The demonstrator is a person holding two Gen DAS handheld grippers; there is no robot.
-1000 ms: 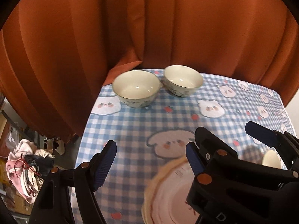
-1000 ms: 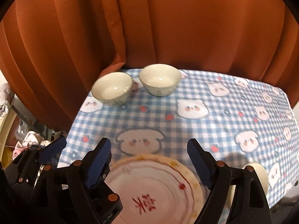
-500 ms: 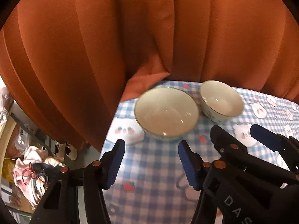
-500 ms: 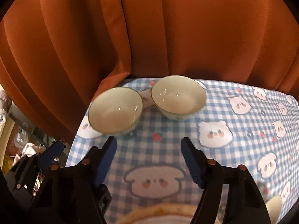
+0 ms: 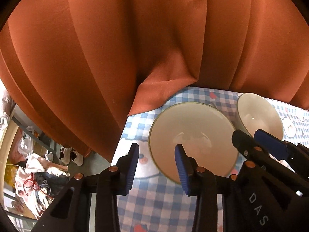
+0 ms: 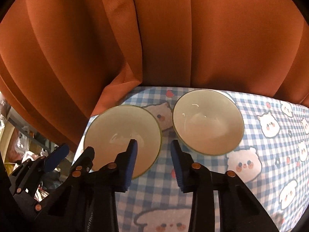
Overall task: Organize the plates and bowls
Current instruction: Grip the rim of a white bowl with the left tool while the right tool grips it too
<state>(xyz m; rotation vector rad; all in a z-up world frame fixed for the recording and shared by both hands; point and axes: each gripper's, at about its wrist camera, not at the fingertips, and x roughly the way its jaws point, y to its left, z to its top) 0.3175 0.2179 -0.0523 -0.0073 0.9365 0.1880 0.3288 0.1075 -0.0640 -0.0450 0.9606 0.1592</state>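
Hanging across the whole back of both views is a rust-orange curtain (image 6: pixel 154 38), its folds spilling onto the far edge of the desk (image 6: pixel 270 174) with its blue checked cloth and cartoon animal faces. And there are the targets: two cream bowls sitting upright at the far corner, just beside each other but not touching. The left bowl (image 6: pixel 122 137) sits right at the desk's edge under the curtain fold; the right bowl (image 6: pixel 207 121) stands a little further back. No plate shows in either view now.

Both tools are on the move. The left hand-held gripper (image 5: pixel 157 166) has just been closing, and its blue pads now straddle the near-left rim of the left bowl, one pad outside, one over the inside. Whether they already pinch the wall I cannot tell from here. The right hand-held gripper (image 6: pixel 153 162) has just been closing too, yet its jaws stand apart with nothing between them, over bare cloth in the gap between the bowls.

Now the risks, as I judge them. That left bowl is close to the drop-off; a sideways nudge from a pad could slide it off the cloth. A one-sided rim pinch on glazed ceramic may slip or tip the bowl on the lift. With the two tools crowded together, they could knock each other, or the right one could clip either rim.
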